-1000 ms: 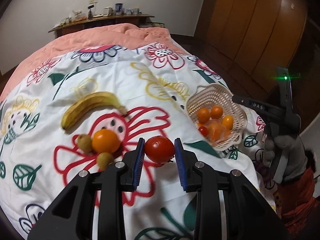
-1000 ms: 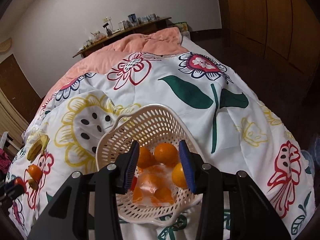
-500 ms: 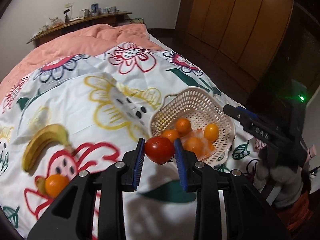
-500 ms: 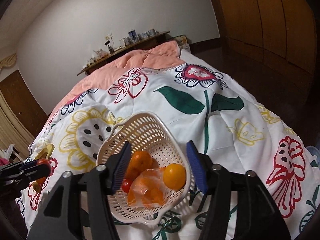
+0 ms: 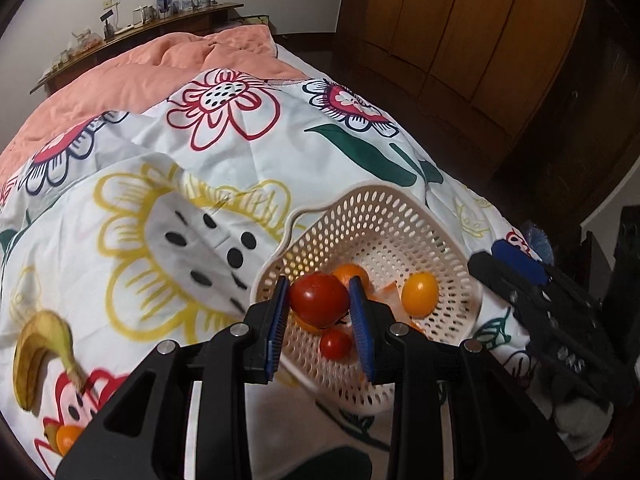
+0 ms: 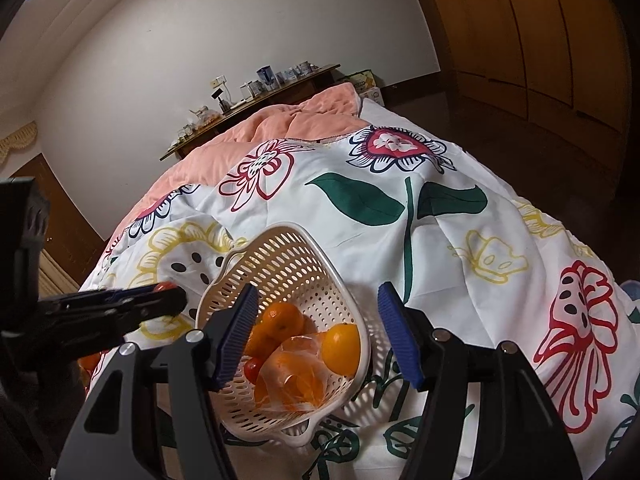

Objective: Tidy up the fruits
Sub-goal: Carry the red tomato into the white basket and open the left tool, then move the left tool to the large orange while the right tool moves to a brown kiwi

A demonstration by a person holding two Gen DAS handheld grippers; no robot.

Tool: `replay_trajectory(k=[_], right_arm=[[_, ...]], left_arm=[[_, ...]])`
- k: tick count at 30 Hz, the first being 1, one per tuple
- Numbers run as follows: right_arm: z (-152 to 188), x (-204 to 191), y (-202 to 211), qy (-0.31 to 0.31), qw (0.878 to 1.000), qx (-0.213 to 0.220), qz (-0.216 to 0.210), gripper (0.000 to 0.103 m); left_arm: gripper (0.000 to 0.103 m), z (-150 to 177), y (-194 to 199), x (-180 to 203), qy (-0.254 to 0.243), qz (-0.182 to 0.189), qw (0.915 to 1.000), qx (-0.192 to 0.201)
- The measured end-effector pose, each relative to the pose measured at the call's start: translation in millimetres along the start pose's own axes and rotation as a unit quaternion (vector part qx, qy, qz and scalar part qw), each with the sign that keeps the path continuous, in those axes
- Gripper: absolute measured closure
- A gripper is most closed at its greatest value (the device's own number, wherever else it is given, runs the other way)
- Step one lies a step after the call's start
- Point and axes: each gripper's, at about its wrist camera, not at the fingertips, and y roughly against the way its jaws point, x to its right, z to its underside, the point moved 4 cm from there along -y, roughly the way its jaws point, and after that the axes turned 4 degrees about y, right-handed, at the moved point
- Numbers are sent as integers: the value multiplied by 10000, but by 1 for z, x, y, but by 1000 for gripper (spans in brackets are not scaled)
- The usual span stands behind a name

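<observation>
We carry tomato [image 5: 319, 299] in left hand-held gripper [image 5: 320, 320] from bed's left side, now above basket [image 5: 400, 236] near edge. Right hand-held gripper [image 6: 320, 332] now wide, empty. Release looks next.

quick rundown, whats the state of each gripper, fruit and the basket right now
left gripper: shut on tomato
tomato: held over basket
right gripper: open, empty
basket: tilted, holding fruit
banana: lying on quilt
small tomato: in basket

Right hand-held gripper [image 6: 318, 334] gapes above the fruit-filled basket [image 6: 280, 256].
</observation>
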Motion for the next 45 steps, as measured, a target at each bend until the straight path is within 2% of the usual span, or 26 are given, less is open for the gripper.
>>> replay_trajectory(k=[4, 6, 7, 18, 29, 45], right_arm=[[4, 0, -3, -22, 10000, -60, -29, 40], [5, 0, -4, -17, 10000, -78, -45, 40], [5, 0, -4, -8, 10000, -83, -43, 40], [5, -7, -2, 26, 9999, -110, -78, 40], [4, -30, 2, 243, 9993, -164, -232, 40], [8, -72, 7, 555, 9956, -383, -645, 40]], left_arm=[[70, -8, -10, 3, -53, -35, 10000, -13], [57, -11, -12, 1, 9, -35, 10000, -4], [55, -11, -11, -2, 76, -52, 10000, 30], [54, -3, -1, -23, 313, -205, 9993, 90], [51, 4, 14, -46, 607, -310, 9975, 162], [50, 34, 72, -93, 967, -560, 9927, 459]])
